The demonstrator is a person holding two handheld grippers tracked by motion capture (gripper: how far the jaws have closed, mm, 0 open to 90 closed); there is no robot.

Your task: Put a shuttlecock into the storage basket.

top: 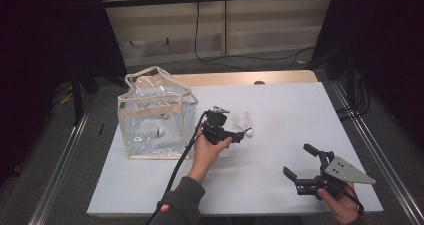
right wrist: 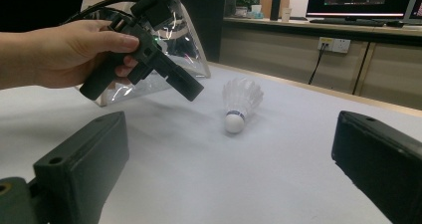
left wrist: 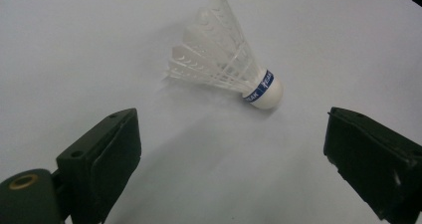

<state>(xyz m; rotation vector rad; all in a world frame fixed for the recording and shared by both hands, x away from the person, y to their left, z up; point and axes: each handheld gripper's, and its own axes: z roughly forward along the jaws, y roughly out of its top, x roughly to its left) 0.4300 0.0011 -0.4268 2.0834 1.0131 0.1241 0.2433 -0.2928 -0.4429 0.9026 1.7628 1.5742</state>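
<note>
The left gripper (left wrist: pixel 229 149) has its matte black, blocky fingers (left wrist: pixel 107 152) spread wide at the lower corners of its own view, holding nothing. Just beyond them, upper centre, lies a shuttlecock (left wrist: pixel 234 69): white feathered skirt, rounded white cork with a blue band, on its side on the smooth pale tabletop (left wrist: pixel 74 45). In the high view the left gripper (top: pixel 239 135) sits at centre frame, its tips near the shuttlecock (top: pixel 244 121), apparently not touching. The right gripper (top: pixel 300 161), lower right, also has its fingers (top: pixel 310 148) wide apart and empty. A clear plastic bag (top: pixel 155 112) with beige trim stands at left centre; a second shuttlecock (top: pixel 156 131) seems to lie inside.
</note>
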